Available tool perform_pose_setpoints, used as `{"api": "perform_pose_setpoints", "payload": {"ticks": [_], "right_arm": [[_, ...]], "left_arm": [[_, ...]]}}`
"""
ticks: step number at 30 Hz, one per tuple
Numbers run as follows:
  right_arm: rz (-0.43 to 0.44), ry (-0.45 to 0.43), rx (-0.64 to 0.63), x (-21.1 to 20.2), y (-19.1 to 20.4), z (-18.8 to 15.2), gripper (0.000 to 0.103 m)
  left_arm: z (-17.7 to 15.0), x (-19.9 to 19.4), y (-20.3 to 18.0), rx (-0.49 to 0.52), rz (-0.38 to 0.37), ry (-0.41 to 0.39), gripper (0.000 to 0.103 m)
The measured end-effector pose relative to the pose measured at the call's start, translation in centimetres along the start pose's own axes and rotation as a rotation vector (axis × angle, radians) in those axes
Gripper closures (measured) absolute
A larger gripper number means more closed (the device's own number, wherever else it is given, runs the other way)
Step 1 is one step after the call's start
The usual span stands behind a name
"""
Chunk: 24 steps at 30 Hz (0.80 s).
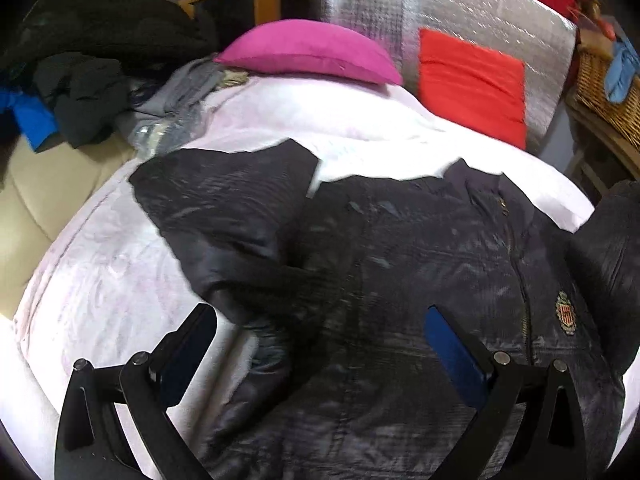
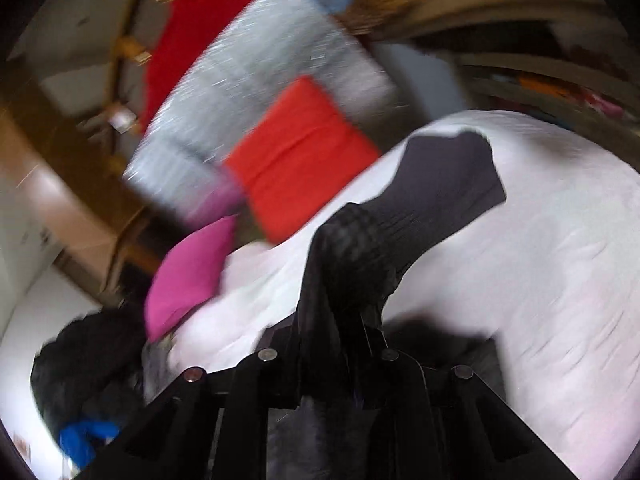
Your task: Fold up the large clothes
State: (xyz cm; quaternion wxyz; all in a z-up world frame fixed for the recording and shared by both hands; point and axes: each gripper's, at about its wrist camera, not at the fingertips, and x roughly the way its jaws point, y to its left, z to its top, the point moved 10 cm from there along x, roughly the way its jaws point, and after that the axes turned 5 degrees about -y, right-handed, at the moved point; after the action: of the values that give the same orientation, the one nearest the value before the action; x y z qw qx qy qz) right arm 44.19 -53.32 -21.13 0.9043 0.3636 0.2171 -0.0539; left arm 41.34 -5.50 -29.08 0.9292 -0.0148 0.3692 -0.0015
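A dark navy quilted jacket (image 1: 400, 264) with a zip and a chest crest (image 1: 565, 313) lies spread on the white-covered bed (image 1: 104, 280). Its left sleeve (image 1: 224, 200) is laid across toward the body. My left gripper (image 1: 320, 328) hovers open above the jacket's lower body, holding nothing. In the blurred right wrist view, my right gripper (image 2: 344, 280) is shut on the jacket's ribbed cuff (image 2: 360, 248). The sleeve (image 2: 444, 184) is lifted over the white bed (image 2: 540, 260).
A magenta pillow (image 1: 312, 50) and a red cushion (image 1: 472, 84) lie at the bed's head against a silver quilted panel (image 1: 460, 8). A pile of dark clothes (image 1: 88, 64) sits at the left. A wicker basket (image 1: 608, 84) stands at the right.
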Motion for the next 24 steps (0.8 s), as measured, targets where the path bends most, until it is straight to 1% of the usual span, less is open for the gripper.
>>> {"api": "perform_pose_setpoints", "payload": {"ticks": [2,4,7,8,9,11,12,13,15,17,19,20,22,24], "right_arm": [[0.042,0.032,-0.022,-0.4,2.9,-2.8,0.085],[0.084,0.083,-0.036,-0.2,5.8,-6.4,0.085],[0.141,0.151,-0.047,0.6,9.0,-11.6,0.085],[0.168,0.190,-0.029,1.0,10.0,-13.5,0.082],[0.190,0.225,-0.011,1.5,10.6,-14.8,0.081],[0.199,0.326,0.003,2.3,11.8,-18.2,0.079],[0.202,0.370,-0.005,2.4,12.3,-19.7,0.070],[0.216,0.397,-0.012,2.4,12.8,-20.5,0.046],[0.294,0.433,-0.013,1.4,13.8,-21.6,0.013],[0.376,0.437,-0.028,-0.6,14.6,-21.9,0.013],[0.431,0.450,-0.061,-2.3,14.8,-21.8,0.013],[0.434,0.443,-0.064,-3.1,14.3,-21.4,0.013],[0.424,0.400,-0.051,-4.3,12.7,-20.0,0.013],[0.399,0.328,0.008,-5.6,9.8,-18.1,0.013]], "left_arm": [[0.0,-0.2,1.1,-0.015,0.020,-0.008,0.000],[-0.1,-0.4,2.3,-0.037,0.030,-0.010,0.000],[-0.3,-0.8,4.0,-0.064,0.050,-0.015,0.000],[-0.3,-0.9,4.4,-0.072,0.058,-0.018,0.000],[-0.2,-1.0,5.1,-0.084,0.070,-0.024,0.000],[-0.2,-1.1,6.0,-0.098,0.084,-0.032,0.000],[-0.1,-1.2,6.4,-0.104,0.092,-0.035,0.000],[-0.1,-1.2,6.7,-0.108,0.097,-0.037,0.000],[-0.1,-1.1,7.3,-0.126,0.103,-0.037,0.000],[-0.1,-0.9,7.5,-0.140,0.097,-0.027,0.000],[-0.2,-0.7,7.3,-0.153,0.087,-0.018,0.000],[-0.2,-0.7,7.1,-0.157,0.081,-0.015,0.000],[-0.1,-0.8,6.3,-0.159,0.058,-0.020,0.000],[0.0,-1.3,4.9,-0.140,0.031,-0.038,0.000]]}}
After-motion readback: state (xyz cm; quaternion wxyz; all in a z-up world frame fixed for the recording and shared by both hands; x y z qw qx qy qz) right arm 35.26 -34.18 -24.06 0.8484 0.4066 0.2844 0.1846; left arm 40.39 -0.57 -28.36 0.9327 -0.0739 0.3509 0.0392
